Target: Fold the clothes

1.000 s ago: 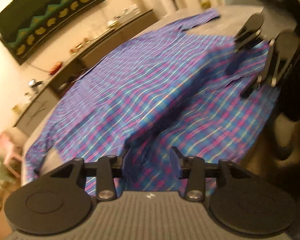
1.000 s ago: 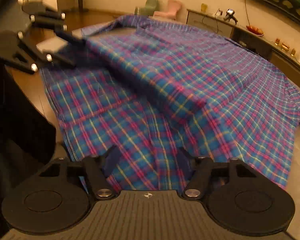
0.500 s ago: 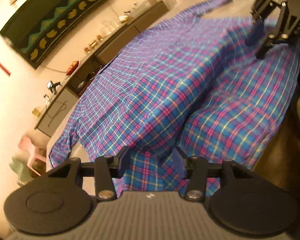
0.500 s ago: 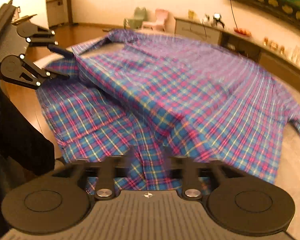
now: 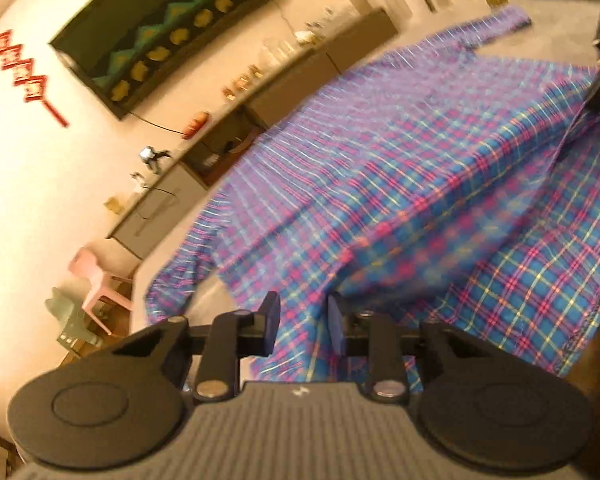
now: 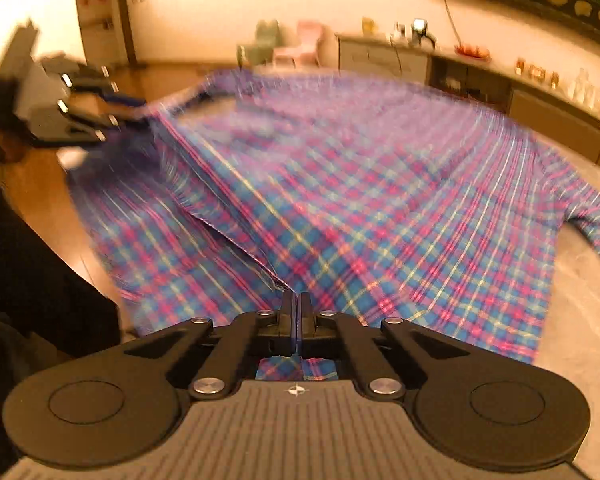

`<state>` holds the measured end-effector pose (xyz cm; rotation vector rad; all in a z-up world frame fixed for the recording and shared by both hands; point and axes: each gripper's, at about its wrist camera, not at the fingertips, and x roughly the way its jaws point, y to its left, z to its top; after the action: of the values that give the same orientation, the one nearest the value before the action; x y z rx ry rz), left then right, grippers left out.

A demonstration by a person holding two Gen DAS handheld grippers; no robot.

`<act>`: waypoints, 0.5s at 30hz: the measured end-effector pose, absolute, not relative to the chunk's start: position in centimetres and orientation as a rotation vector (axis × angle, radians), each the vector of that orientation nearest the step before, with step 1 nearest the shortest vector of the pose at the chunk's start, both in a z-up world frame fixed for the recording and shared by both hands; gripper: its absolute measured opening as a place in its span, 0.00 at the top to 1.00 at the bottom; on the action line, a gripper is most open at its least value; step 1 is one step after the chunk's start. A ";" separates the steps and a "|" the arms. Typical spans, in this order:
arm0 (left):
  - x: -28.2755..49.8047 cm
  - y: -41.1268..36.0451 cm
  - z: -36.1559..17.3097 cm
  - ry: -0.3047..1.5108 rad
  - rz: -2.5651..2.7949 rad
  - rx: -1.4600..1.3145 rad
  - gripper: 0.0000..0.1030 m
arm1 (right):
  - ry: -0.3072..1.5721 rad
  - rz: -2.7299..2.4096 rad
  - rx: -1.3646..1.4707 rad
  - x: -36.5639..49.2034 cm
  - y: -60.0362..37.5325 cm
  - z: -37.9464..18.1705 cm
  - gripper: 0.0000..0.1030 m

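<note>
Across the grey table [image 6: 580, 320] lies the plaid shirt [image 6: 380, 208], near hem lifted, one sleeve trailing off toward the far right. Right gripper [image 6: 296, 312]: fingers pinched tight on the hem. Left gripper [image 5: 303, 320]: fingers narrowly parted with cloth between them; grip uncertain. Bare tabletop lies right of the shirt; wooden floor beyond the near edge. No writing legible. Fabric blurred; dark clothing [image 6: 28, 280] cuts off the lower left.

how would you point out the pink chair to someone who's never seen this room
Start at the long dark picture on the wall and follow the grey sideboard below it to its far end, beyond the plaid shirt. The pink chair stands there on the floor, next to a grey-green one; pink sets it apart.
</note>
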<state>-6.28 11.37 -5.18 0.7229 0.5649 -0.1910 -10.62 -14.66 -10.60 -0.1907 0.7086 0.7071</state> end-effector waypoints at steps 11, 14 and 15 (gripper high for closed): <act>-6.9 11.2 -0.9 0.495 -0.405 0.456 0.50 | 0.720 1.062 -0.159 -15.6 -19.0 -7.6 0.71; -4.4 8.0 -3.6 0.596 -0.464 0.535 0.50 | 0.755 0.934 -0.180 -11.1 -18.8 -9.0 0.47; -3.8 7.0 -4.8 0.630 -0.470 0.579 0.51 | 0.766 0.890 -0.187 -9.6 -18.7 -9.4 0.39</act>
<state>-3.75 6.96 -4.77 0.5790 0.6295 -0.4696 -9.62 -18.75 -9.41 -0.1866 0.7662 0.8904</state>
